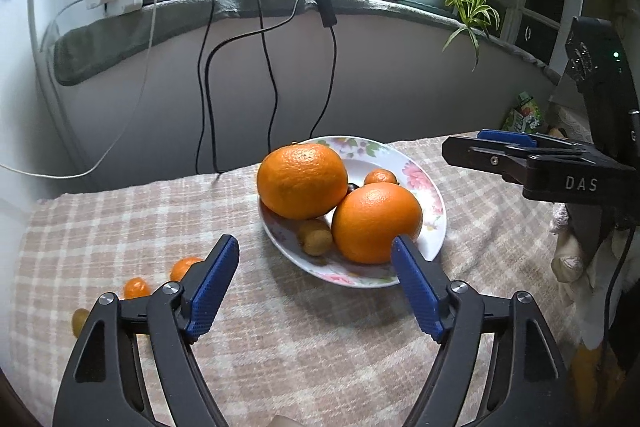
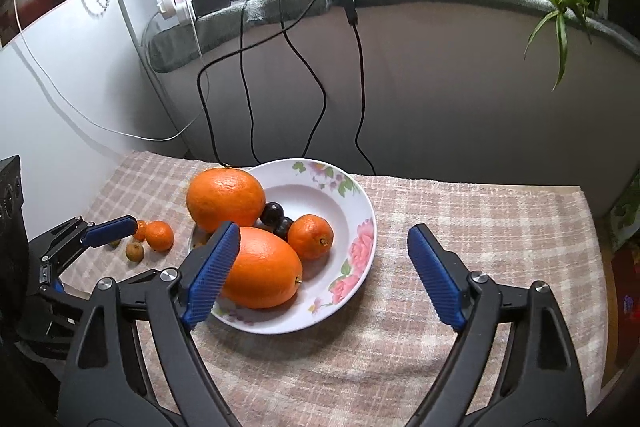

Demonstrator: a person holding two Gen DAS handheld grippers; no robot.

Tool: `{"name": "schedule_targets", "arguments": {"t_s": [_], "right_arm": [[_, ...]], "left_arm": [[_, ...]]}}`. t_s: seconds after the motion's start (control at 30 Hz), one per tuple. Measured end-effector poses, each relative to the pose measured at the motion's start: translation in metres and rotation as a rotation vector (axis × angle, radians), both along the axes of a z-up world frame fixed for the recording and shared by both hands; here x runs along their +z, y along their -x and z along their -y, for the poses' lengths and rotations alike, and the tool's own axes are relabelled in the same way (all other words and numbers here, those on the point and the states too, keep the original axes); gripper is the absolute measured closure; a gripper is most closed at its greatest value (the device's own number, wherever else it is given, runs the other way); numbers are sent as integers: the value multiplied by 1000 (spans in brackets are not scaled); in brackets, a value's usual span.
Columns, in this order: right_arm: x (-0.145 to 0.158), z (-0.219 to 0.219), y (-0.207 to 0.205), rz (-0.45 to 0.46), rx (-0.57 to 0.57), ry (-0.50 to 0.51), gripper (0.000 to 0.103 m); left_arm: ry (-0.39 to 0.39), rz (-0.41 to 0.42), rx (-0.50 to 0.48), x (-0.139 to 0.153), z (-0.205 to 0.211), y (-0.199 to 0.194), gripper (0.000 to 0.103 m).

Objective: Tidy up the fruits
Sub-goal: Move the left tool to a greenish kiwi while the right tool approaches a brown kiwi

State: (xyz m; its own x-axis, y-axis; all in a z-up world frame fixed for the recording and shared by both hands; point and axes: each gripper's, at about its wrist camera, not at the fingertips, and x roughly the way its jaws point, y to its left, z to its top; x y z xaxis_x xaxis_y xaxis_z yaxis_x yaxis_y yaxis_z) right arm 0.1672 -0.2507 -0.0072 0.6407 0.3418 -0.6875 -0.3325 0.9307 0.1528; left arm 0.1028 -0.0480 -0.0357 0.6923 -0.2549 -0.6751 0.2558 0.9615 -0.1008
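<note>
My left gripper [image 1: 316,255] hangs spread wide and empty over the checked beige tablecloth [image 1: 160,219]; my right gripper [image 2: 322,247] is likewise spread, holding nothing. Just ahead of both sits the white floral ceramic plate [image 2: 352,247], carrying two large oranges [image 2: 262,267], a small tangerine [image 2: 310,235], dark round plums [image 2: 273,213] and a brown kiwi [image 1: 315,235]. Off to the left gripper's left, two small tangerines [image 1: 136,287] and another kiwi [image 1: 79,319] lie on the cloth. Beyond, black cables [image 1: 272,67] hang from the sill.
</note>
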Motion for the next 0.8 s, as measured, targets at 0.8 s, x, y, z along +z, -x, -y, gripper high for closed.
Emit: {"name": "schedule_targets", "arguments": {"t_s": [0.8], "right_arm": [[23, -69, 49, 74, 115, 37, 14]], "left_arm": [[-1, 51, 104, 13, -53, 35, 24]]}}
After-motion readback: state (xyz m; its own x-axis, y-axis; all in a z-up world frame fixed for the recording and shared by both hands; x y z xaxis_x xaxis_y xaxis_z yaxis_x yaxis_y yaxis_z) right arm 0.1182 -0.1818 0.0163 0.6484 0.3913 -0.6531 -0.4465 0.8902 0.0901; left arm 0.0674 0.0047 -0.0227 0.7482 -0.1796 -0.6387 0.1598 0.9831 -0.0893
